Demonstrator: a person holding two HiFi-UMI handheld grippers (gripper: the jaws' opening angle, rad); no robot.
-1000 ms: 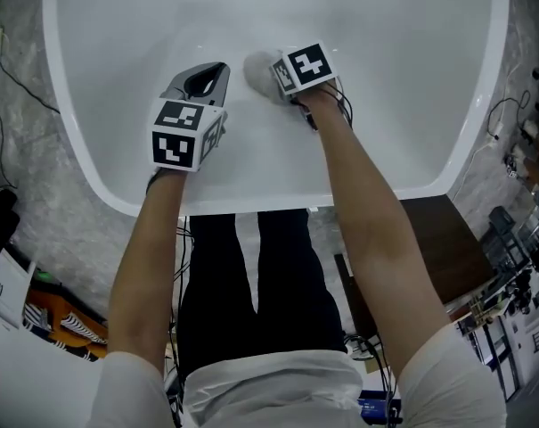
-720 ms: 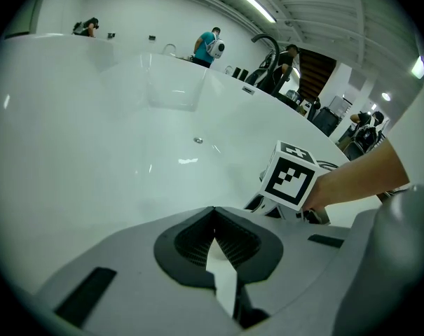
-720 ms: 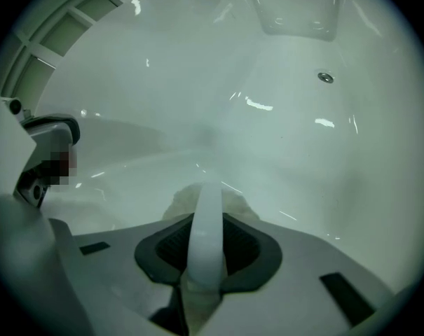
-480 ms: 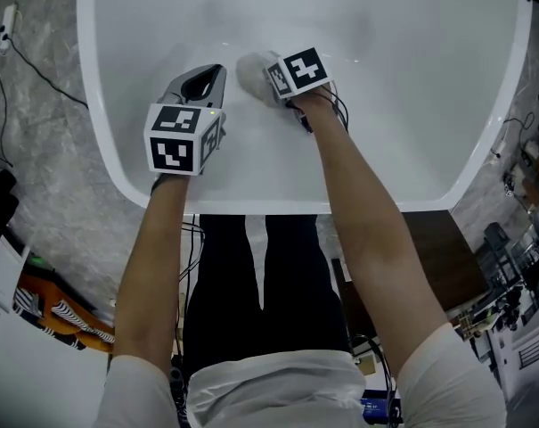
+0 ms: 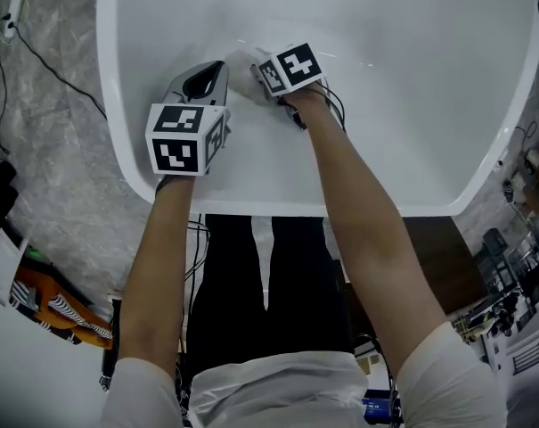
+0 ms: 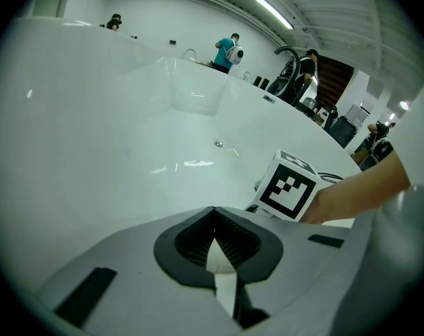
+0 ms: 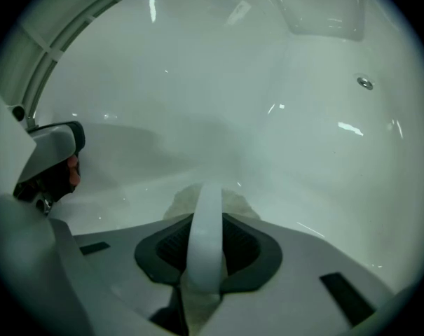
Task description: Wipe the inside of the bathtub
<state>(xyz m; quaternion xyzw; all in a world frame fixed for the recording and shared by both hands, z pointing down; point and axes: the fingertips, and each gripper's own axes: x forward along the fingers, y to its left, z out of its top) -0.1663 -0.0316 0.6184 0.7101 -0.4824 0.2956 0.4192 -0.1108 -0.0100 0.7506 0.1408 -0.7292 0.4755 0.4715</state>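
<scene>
Nearest, at 6 o'clock in the head view, the rim of the bathtub [image 5: 131, 163] is crossed by both forearms, and the near inner wall is being worked on. The left gripper [image 6: 213, 214] is held there with its jaws brought together tip to tip. Nothing graspable is seen in them, only a thin pale sliver between the pads that cannot be identified. Just beside it, at its 3 o'clock, the right gripper [image 7: 207, 191] is closed tightly on a pale cloth [image 7: 175, 203]. A narrow fold is pinched, while the rest is bunched beyond the tips and appears to be laid against the white surface. Several risks can be judged from this. The cloth could be dragged out of the jaws, since little of it is caught and the wall looks slick. The two grippers could be knocked together, so closely are they placed. Bare jaw tips could be scraped along the enamel if the cloth is overrun. Farther off, toward 1 o'clock in the right gripper view, a small metal fitting [image 7: 365, 82] is set in the far wall, and the cloth could be snagged on it.
</scene>
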